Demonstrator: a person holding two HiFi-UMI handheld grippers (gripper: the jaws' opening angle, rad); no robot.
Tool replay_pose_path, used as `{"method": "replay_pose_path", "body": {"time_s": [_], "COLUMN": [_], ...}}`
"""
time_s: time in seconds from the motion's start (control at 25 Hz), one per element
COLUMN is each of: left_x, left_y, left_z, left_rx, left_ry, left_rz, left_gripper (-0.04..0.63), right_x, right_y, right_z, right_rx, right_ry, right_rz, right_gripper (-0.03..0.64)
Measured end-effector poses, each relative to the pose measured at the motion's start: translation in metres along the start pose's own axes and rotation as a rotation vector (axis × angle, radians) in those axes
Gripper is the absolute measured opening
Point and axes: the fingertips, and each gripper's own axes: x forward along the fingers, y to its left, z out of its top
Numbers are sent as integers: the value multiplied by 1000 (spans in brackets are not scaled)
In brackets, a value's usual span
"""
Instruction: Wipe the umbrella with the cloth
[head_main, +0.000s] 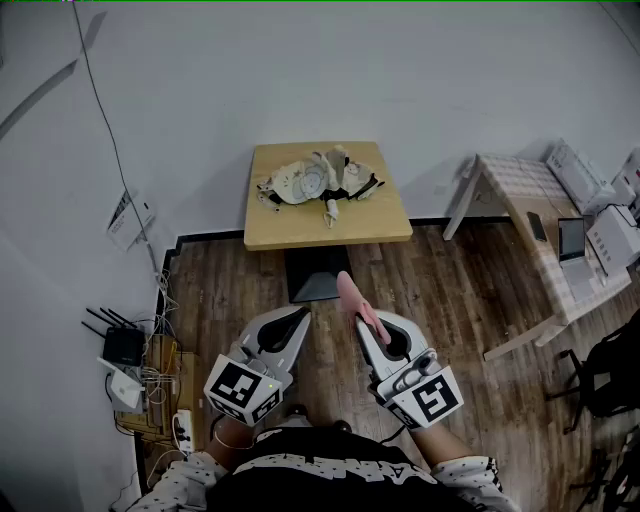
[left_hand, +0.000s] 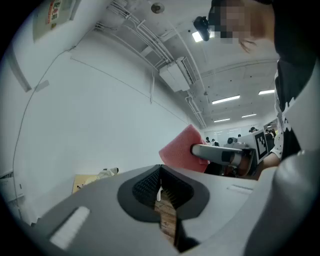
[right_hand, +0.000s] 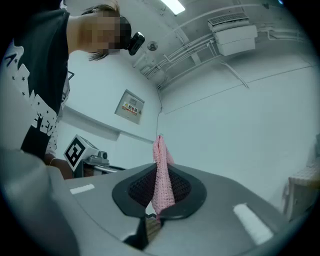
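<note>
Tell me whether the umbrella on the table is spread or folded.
Folded: the umbrella lies on the wooden table, its canopy a loose crumpled heap, not stretched open.

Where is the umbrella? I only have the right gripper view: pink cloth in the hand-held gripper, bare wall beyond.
Observer: The umbrella lies on the small wooden table straight ahead, as the head view shows.
Operator: Open or folded?
Observer: Collapsed, a pale crumpled heap toward the table's far side.
Operator: Is the left hand-held gripper free?
Observer: Yes. The left hand-held gripper is shut, with nothing between its jaws.
</note>
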Motion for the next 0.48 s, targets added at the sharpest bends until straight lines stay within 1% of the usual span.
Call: {"method": "replay_pose_path", "body": {"time_s": [0.2, 0.48], "left_x": [6, 10], "left_y": [-6, -14], "left_z": [-2, -4], "left_rx": [-5, 1], "left_ry": [0, 14], "left_rz": [8, 50], "left_gripper": [2, 3], "right_x": [-7, -18], "right_y": [-9, -20], "right_z": [2, 2], "right_rx": [19, 34], "right_ry": [-28, -44], "right_rz": [5, 22], "right_gripper": [29, 29]}}
